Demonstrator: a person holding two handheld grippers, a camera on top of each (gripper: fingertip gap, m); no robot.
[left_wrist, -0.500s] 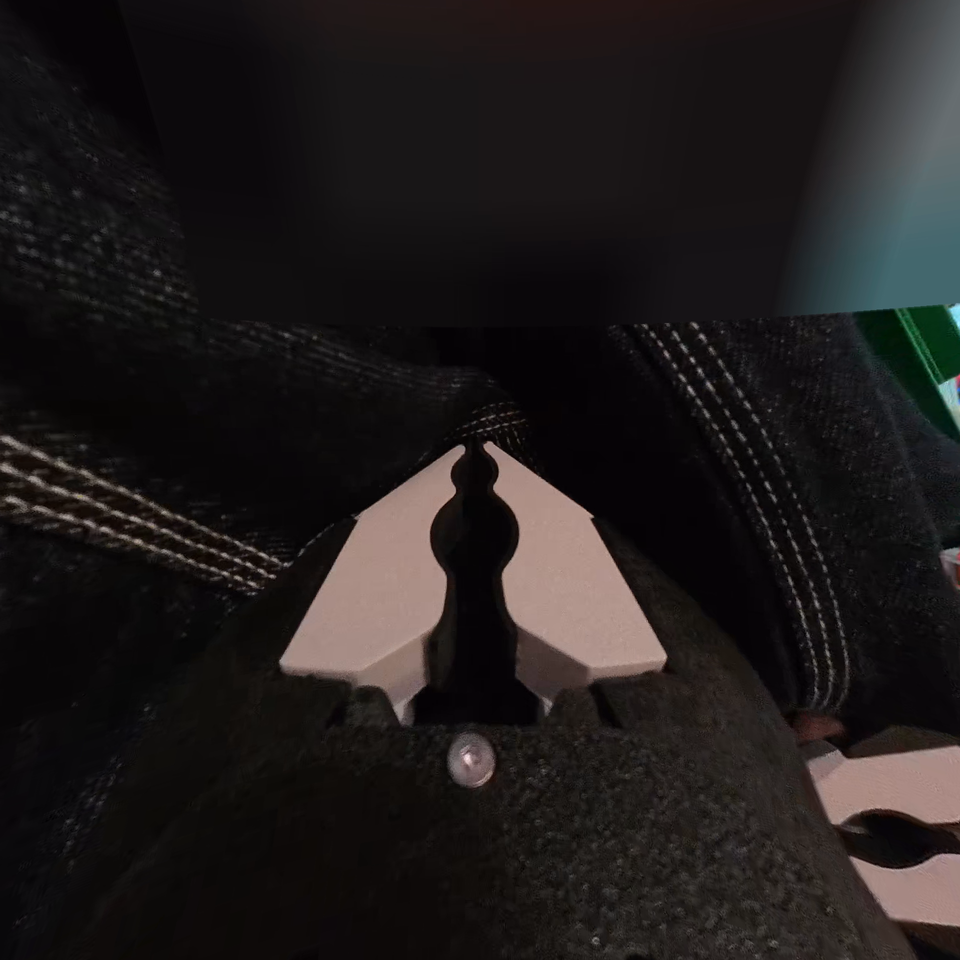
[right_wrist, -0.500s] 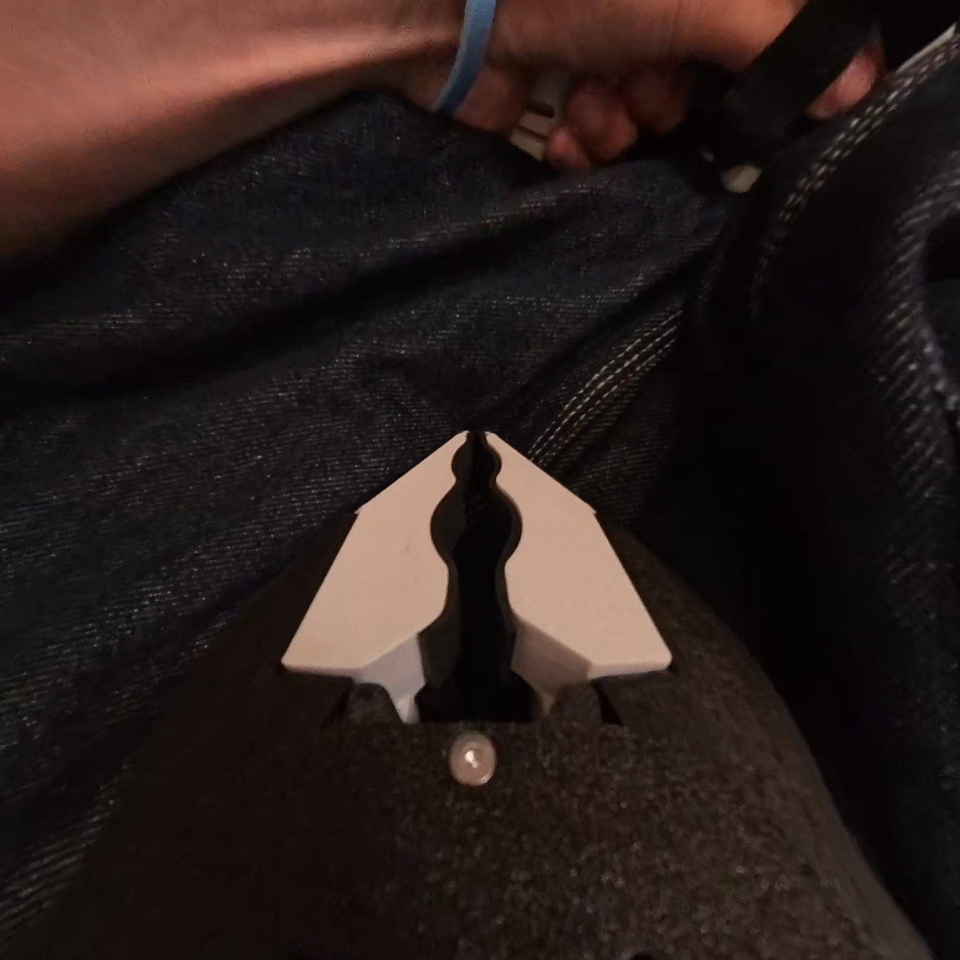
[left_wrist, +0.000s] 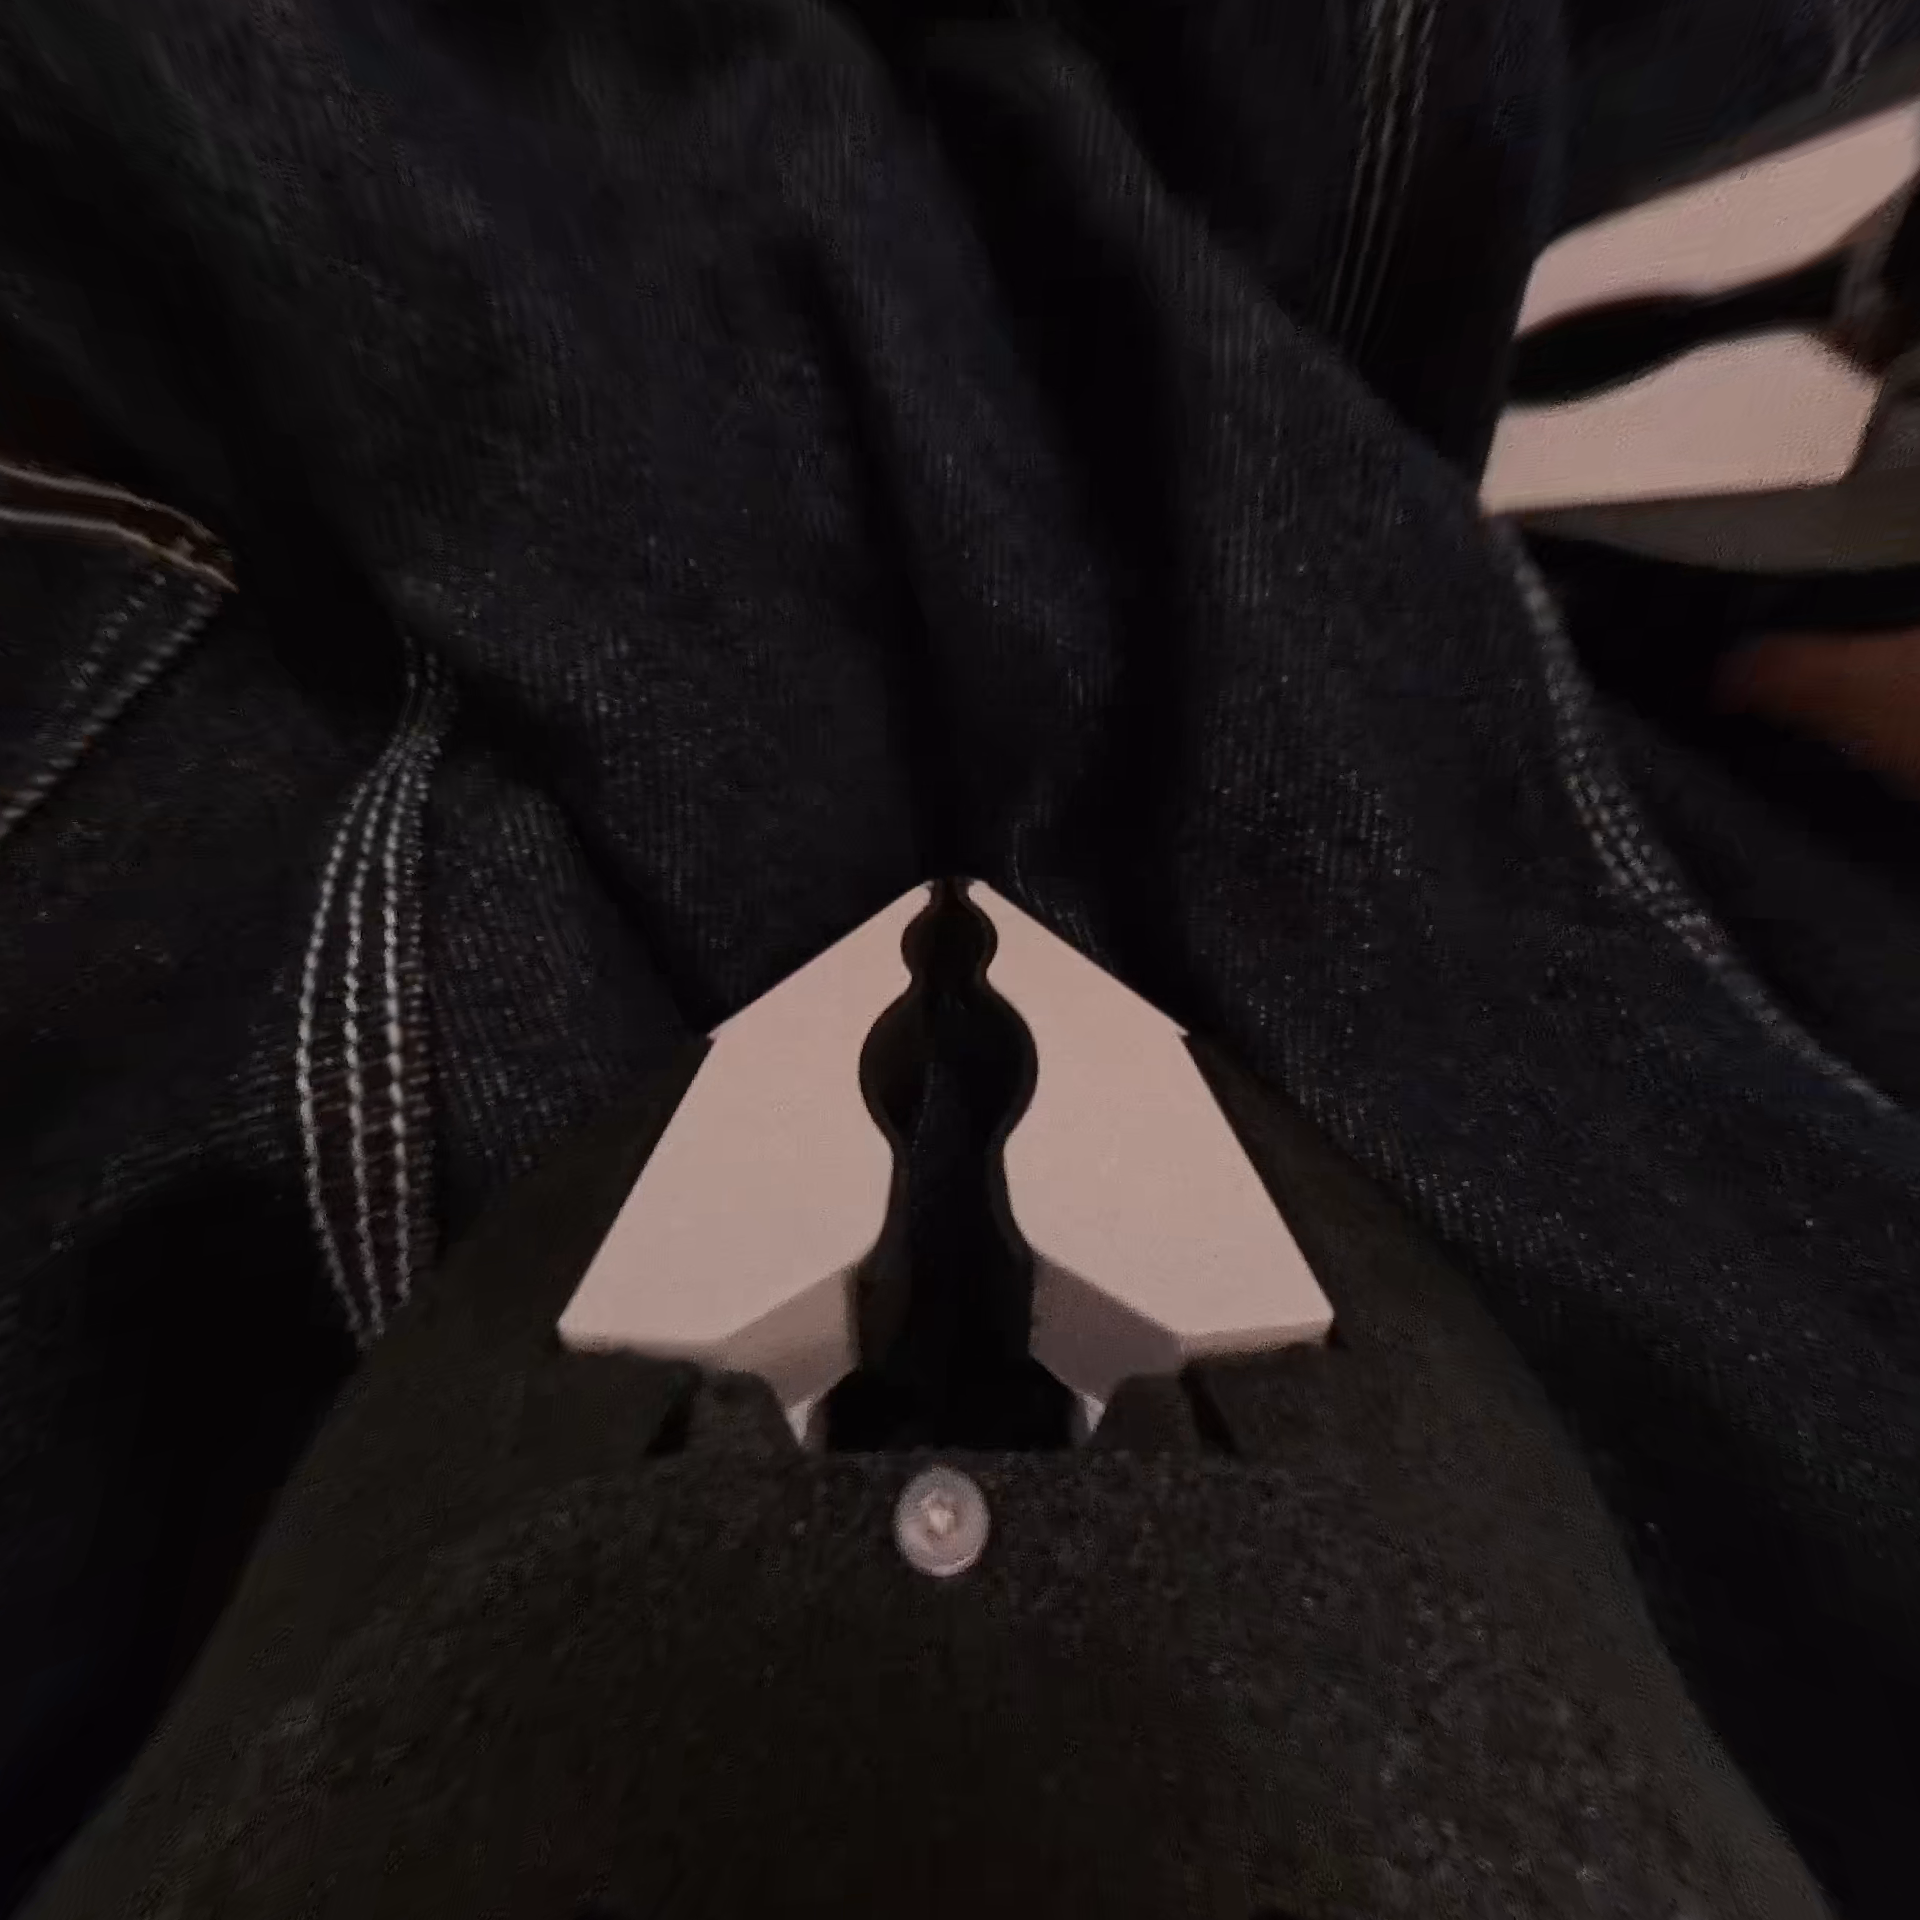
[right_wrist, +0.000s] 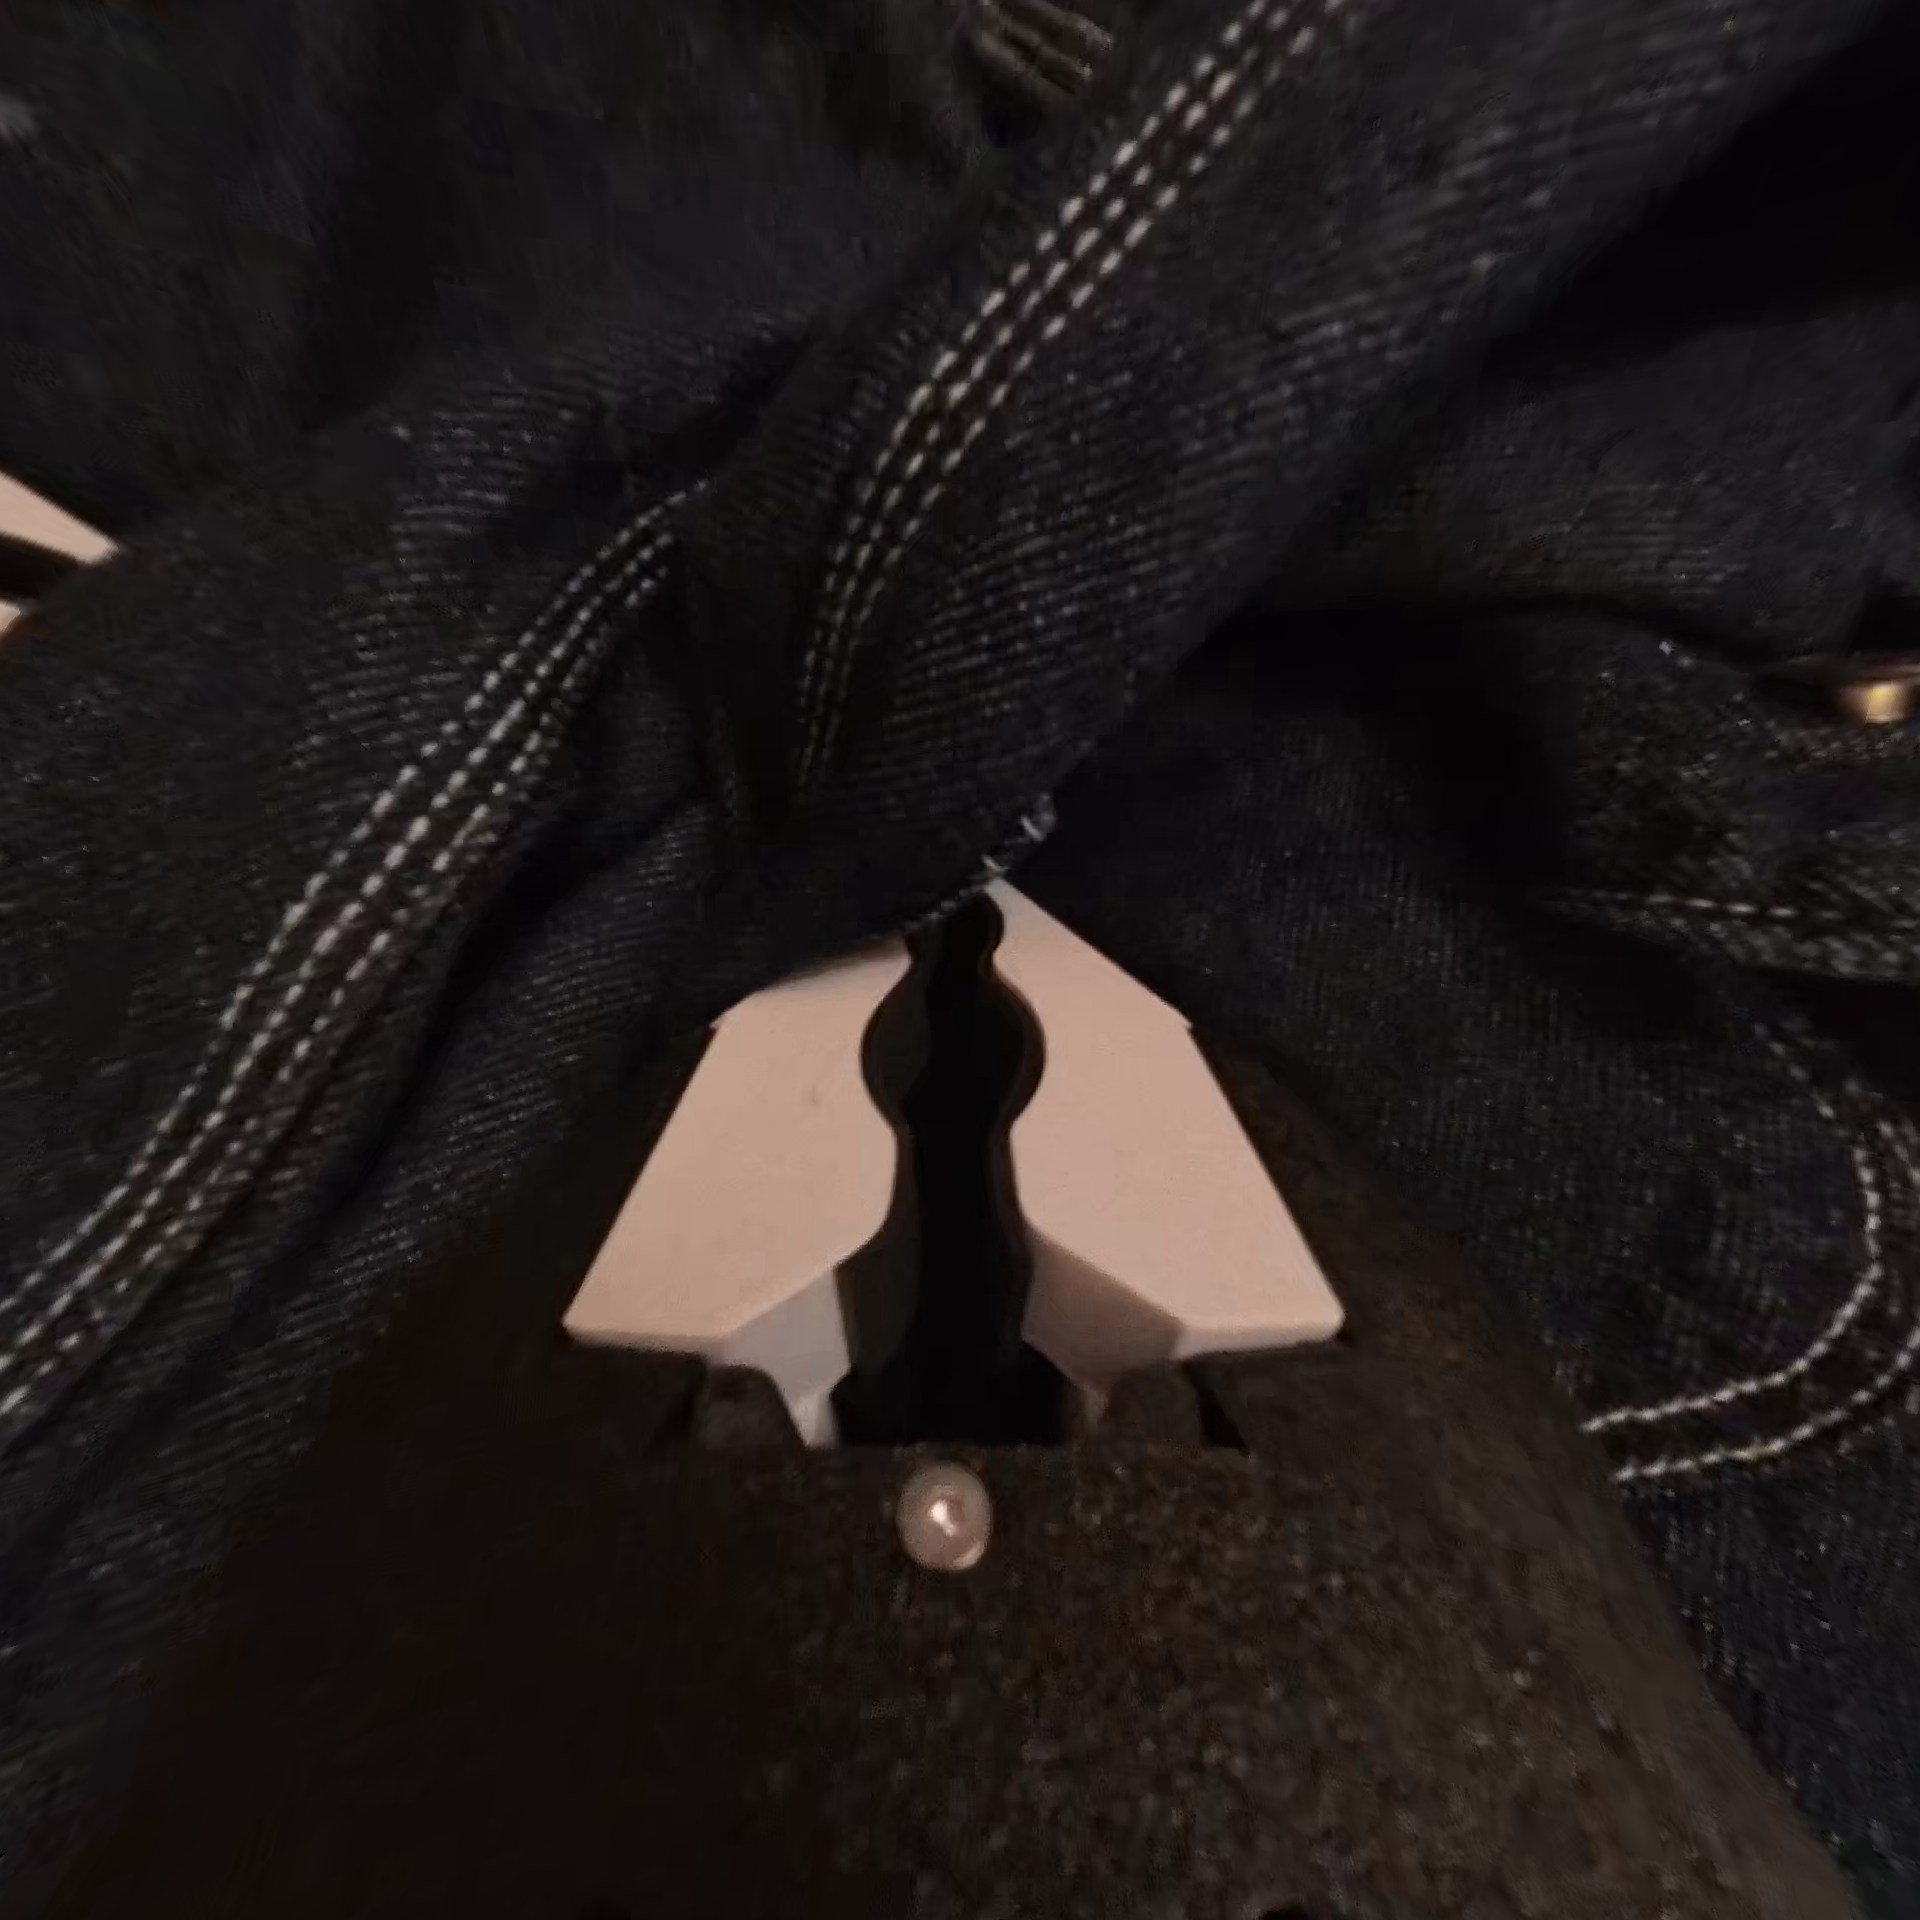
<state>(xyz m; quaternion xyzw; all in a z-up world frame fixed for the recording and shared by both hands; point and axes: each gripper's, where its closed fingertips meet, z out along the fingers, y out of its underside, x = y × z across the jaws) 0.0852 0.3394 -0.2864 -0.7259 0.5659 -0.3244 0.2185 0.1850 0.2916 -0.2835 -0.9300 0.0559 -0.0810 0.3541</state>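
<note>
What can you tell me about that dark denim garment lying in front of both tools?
The denim garment is dark indigo, almost black, crumpled into deep folds that fill both views. Pale triple-stitched seams cross it, and a brass rivet sits at one edge. The left tool is shut, its tips against a fold. The right tool has its tips tucked under a seamed edge; whether it grips the cloth cannot be told.

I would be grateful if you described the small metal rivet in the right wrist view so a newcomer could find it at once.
Dark denim with pale stitched seams fills the right wrist view, and the right tongs point into it, tips under a fold. Look to the far right edge, above the curved stitching. The rivet is the one brassy, shiny round dot there; all else is cloth and thread.
</note>
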